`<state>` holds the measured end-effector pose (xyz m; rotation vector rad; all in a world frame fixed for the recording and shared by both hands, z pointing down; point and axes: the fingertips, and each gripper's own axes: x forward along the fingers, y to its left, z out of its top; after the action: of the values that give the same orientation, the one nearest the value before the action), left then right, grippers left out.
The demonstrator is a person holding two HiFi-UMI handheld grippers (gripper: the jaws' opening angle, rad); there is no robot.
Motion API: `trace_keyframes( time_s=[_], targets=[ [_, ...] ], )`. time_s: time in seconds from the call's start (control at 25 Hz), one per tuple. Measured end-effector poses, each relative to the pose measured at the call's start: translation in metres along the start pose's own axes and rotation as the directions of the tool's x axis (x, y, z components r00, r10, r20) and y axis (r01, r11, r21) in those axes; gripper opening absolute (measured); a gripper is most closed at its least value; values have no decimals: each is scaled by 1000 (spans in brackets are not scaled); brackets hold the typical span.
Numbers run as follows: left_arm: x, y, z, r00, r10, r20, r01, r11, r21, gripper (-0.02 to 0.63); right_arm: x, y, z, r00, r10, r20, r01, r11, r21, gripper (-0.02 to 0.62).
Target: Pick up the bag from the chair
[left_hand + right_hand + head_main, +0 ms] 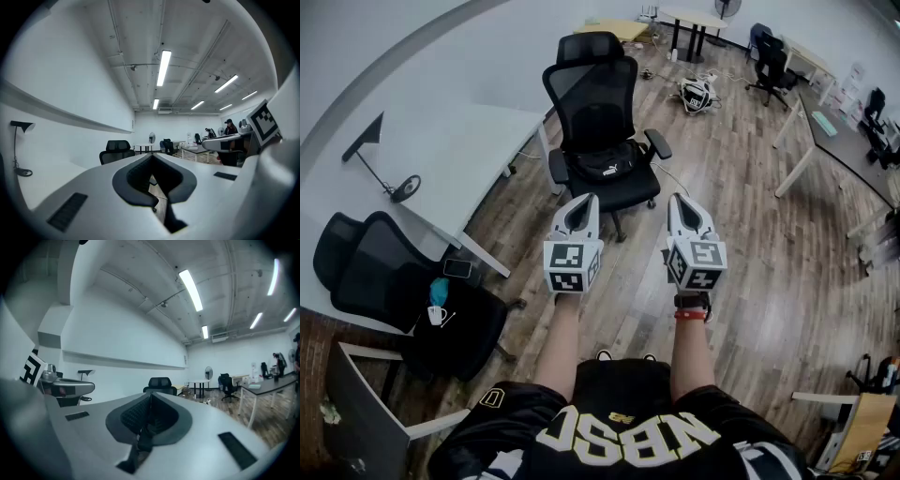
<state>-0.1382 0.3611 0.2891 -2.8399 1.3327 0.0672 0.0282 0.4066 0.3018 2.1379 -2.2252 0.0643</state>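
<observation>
In the head view the approach is judged in hand: the soft black fabric bag (606, 167) is seen slumped on the seat of the black mesh-backed office chair (596, 103), well ahead of the white hard-shelled left gripper (585, 200) and right gripper (679, 200), which must next be carried forward and parted. In the left gripper view the dark pads (136, 177) are shown closed together on nothing. In the right gripper view the ribbed fingers (135, 414) are likewise pressed tip to tip, empty
</observation>
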Motion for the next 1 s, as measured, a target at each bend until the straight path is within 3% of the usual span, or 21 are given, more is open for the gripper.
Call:
trace_keyframes(
  time_s=[0.28, 0.56, 0.76, 1.0],
  targets=[
    [-1, 23, -10, 1000, 15, 8, -15, 999, -34, 14, 18, 21, -13, 999, 35, -30, -36, 999, -10, 11],
    [21, 49, -25, 999, 43, -6, -43, 998, -53, 14, 65, 29, -29, 996, 88, -34, -86, 995, 51, 9],
    [75, 70, -49, 997, 64, -33, -65, 997, -46, 14, 138, 19, -43, 989, 145, -36, -142, 988, 64, 9],
    [184, 102, -54, 992, 119, -47, -121, 992, -43, 14, 246, -28, -33, 976, 215, -41, -213, 976, 54, 12]
  ],
)
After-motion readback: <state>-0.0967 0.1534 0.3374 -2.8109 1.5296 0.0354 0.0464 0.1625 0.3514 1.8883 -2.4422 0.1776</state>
